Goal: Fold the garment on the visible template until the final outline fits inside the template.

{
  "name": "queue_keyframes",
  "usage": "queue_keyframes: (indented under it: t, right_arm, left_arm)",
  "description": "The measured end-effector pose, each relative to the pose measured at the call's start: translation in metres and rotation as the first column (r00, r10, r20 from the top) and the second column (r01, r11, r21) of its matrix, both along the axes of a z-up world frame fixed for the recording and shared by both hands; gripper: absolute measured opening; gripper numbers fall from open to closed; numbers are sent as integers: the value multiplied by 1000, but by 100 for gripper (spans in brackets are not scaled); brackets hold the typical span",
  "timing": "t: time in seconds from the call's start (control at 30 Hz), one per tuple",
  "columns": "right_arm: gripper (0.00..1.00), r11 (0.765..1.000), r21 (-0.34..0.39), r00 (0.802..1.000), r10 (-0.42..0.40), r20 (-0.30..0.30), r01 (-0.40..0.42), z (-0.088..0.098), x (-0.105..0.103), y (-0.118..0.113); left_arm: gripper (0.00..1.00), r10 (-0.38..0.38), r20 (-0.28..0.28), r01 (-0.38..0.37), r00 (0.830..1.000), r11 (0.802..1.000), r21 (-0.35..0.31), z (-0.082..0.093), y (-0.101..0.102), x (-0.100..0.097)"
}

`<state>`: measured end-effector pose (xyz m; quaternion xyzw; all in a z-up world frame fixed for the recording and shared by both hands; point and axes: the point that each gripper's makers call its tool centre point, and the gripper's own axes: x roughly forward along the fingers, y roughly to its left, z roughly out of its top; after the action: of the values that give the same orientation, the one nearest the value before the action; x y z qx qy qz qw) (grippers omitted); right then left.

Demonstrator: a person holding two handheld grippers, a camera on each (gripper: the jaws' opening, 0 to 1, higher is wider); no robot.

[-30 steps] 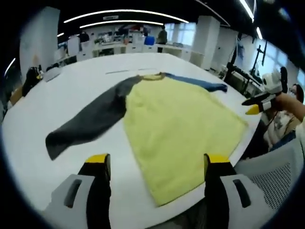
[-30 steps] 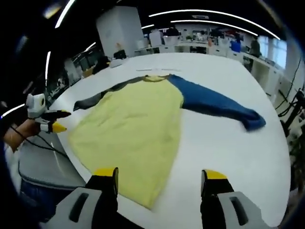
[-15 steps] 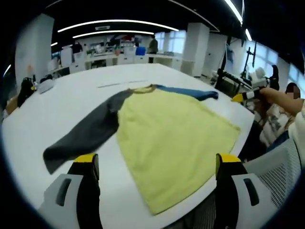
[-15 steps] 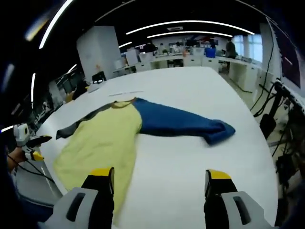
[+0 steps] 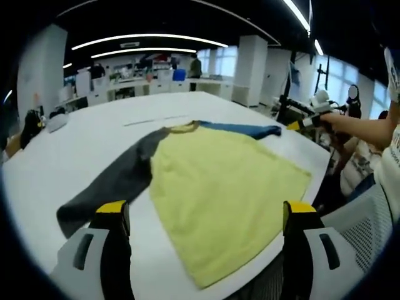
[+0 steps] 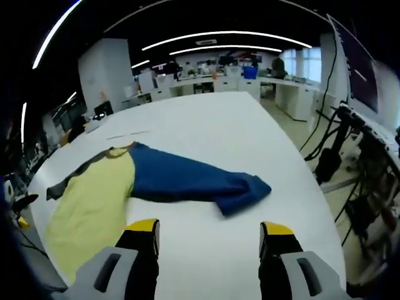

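Garment's (image 5: 219, 181) blue sleeve (image 6: 187, 184) fully visible

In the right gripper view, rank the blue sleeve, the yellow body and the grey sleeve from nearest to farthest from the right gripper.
1. Blue sleeve, straight ahead of the right gripper.
2. Yellow body, off to the left.
3. Grey sleeve, beyond the yellow, far left.

Light: long white ceiling strip lights (image 5: 144, 37), bright and even.
Glare: pale sheen on the broad white table (image 6: 206, 125).
Edges: strong fisheye bending, slight softness.
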<state>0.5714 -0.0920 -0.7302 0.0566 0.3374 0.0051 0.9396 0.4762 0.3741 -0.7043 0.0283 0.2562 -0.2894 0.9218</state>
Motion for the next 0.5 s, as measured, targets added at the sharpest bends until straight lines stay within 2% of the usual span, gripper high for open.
queue_keyframes:
  t: [0.07, 0.17, 0.3, 0.4, 0.5]
  right_arm:
    - [57, 1000, 7, 1000, -6, -2, 6, -4, 20, -12]
    - [50, 1000, 7, 1000, -28, -3, 28, -8, 26, -16]
    - [44, 999, -2, 999, -54, -7, 54, -17, 36, -27]
    - [37, 997, 12, 996, -77, -36, 77, -31, 46, -38]
    - [31, 995, 23, 994, -96, -43, 97, -38, 48, -38]
  left_arm:
    - [99, 1, 6, -1, 1000, 1000, -3, 2, -1, 1]
    - [95, 5, 32, -4, 999, 1000, -12, 9, -3, 2]
    - [96, -3, 56, 4, 998, 1000, -23, 17, -6, 4]
    - [97, -2, 61, 3, 998, 1000, -26, 18, -6, 5]
    - [97, -8, 66, 9, 998, 1000, -25, 19, -7, 5]
